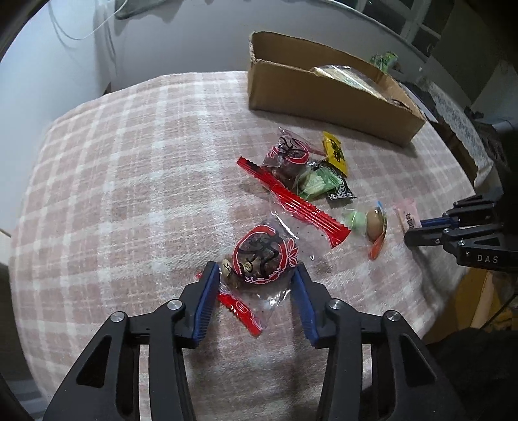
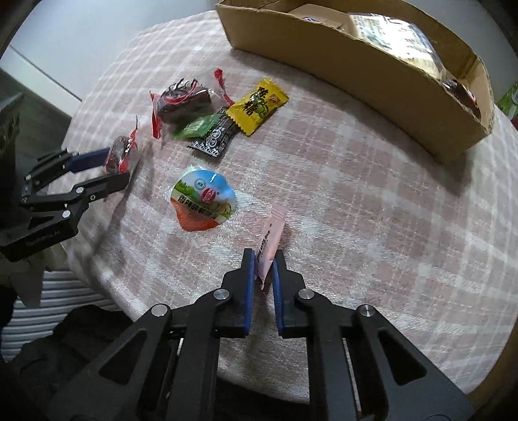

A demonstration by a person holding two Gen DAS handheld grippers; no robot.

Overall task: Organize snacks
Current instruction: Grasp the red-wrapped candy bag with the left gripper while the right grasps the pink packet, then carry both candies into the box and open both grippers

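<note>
Soft, even indoor light falls on the pink-and-white checked cloth (image 1: 136, 168); short dull shadows lie beneath each gripper's fingers. Clear plastic wrappers ahead of the fingers glint. Both fisheye views bend strongly, darkening at the corners, with slight blur at the edges.

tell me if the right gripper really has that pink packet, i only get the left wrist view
observer: yes. In the right wrist view the right gripper is shut on the pink packet, which stands on edge between its pads.
operator: whats the egg looking thing beside it
observer: the egg packet shows its printed face there: blue and green on top, orange below, with bold characters across the middle.
operator: anything in the box besides the shiny pack
observer: yes. At the right end of the cardboard box, past the shiny pack, lies a dark packet with red on it.
</note>
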